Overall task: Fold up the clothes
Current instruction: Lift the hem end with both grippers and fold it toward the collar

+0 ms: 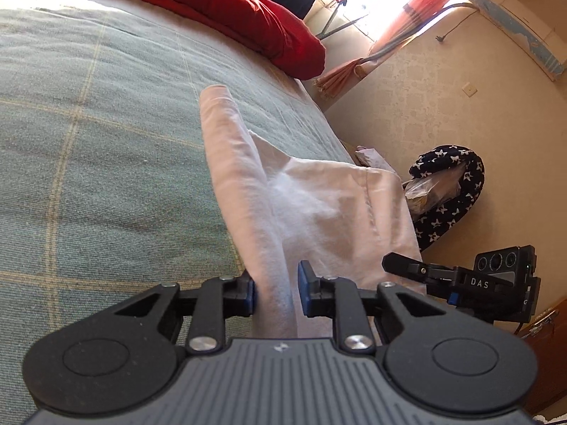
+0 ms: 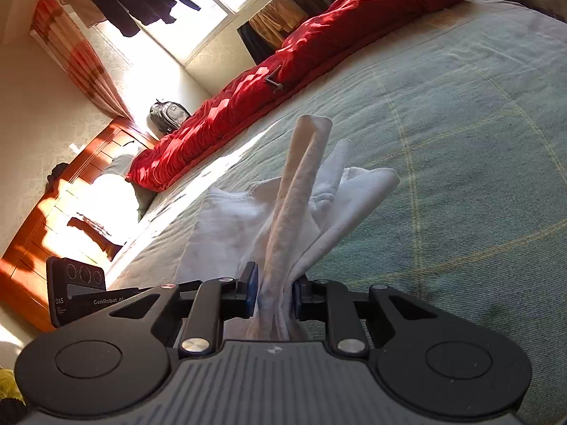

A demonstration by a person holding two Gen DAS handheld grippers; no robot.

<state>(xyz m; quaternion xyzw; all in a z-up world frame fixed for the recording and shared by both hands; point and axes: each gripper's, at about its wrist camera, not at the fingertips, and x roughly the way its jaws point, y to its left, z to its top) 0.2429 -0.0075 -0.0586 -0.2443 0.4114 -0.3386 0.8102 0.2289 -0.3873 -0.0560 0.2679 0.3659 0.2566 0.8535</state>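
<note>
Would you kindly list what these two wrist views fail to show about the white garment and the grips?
- White garment: its type, bunched folds hide the shape in both views.
- Left gripper: right pad contact, a gap shows in left view.
- Right gripper: gripped edge, hidden by cloth in right view.

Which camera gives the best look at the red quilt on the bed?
The right wrist view: the red quilt runs almost its full length along the bed's far edge. The left wrist view shows only one end of it, cut off by the top of the frame.
</note>
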